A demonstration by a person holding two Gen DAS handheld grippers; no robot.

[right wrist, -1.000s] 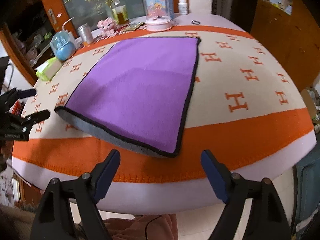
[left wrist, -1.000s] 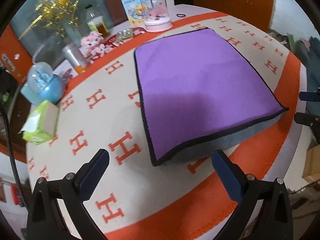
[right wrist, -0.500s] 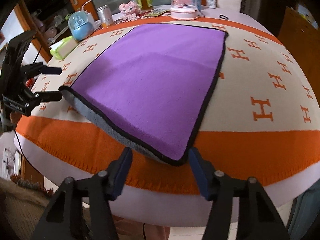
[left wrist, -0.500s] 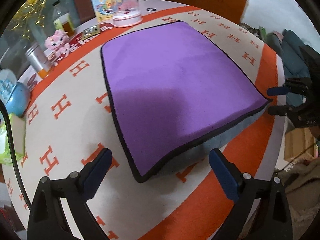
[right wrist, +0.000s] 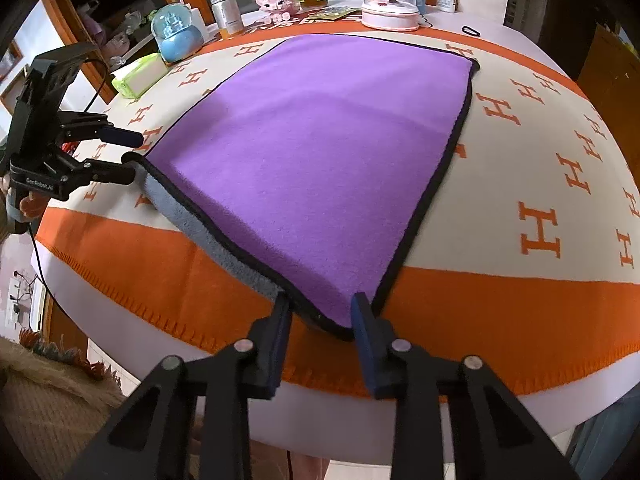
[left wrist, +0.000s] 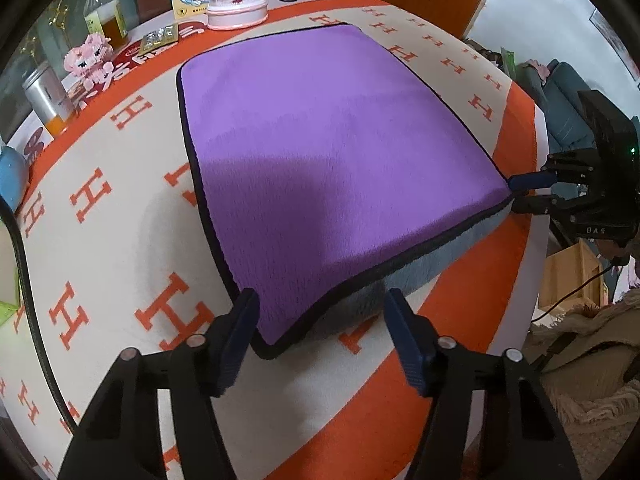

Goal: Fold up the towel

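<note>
Left wrist view: left hand-held gripper (left wrist: 320, 320), spread, straddles the towel (left wrist: 332, 152) corner at 6 o'clock on the desk (left wrist: 100, 240); closing early may miss the hem. Right wrist view: right hand-held gripper (right wrist: 322, 318), spread, flanks the near corner; uneven lifts could skew the fold.

The towel (left wrist: 340, 168) is purple with black edging and grey underside; the tablecloth (left wrist: 100, 240) cream with orange H's.

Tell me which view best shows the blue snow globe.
Right wrist view: the blue snow globe stands whole and unobstructed beyond the towel. The left wrist view catches only a blue sliver at its edge.
</note>
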